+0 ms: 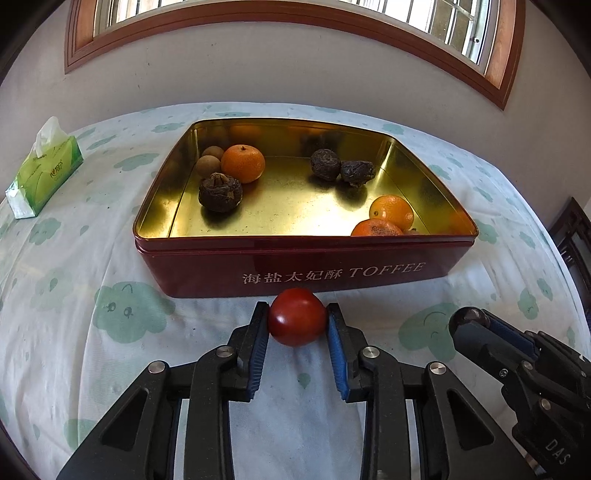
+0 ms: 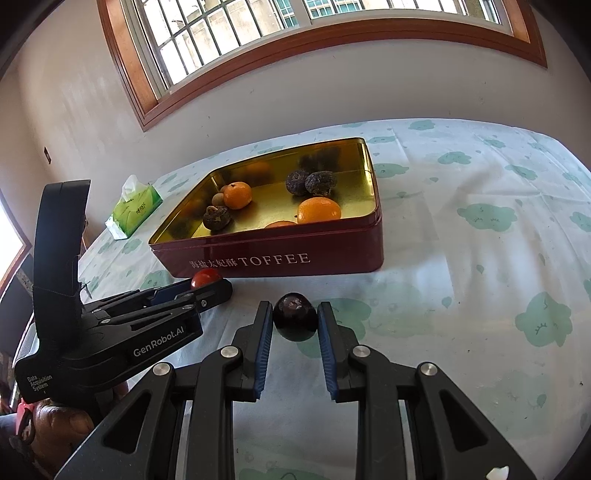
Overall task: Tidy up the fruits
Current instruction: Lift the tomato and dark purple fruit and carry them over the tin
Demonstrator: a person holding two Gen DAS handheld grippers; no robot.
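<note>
Open red rectangular toffee tin (image 1: 295, 266) sits mid-desk on the cloud-print cloth (image 1: 110, 369). Green tissue pack (image 1: 44, 173) lies left of it. Round red tomato (image 1: 297, 322) and dark round plum (image 2: 295, 321) lie just before the tin's front wall, plum to the right.

Bright daylight from the window (image 1: 288, 22) above, glare inside the tin (image 1: 295, 218) beneath, fisheye-bent dark corners.

Toffee tin (image 1: 306, 258) just ahead, blocking.

A table covered by a white cloth printed with pale green clouds (image 1: 110, 258) carries a dark red rectangular toffee tin (image 1: 295, 266) and a green tissue pack (image 1: 44, 170) beside it.
</note>
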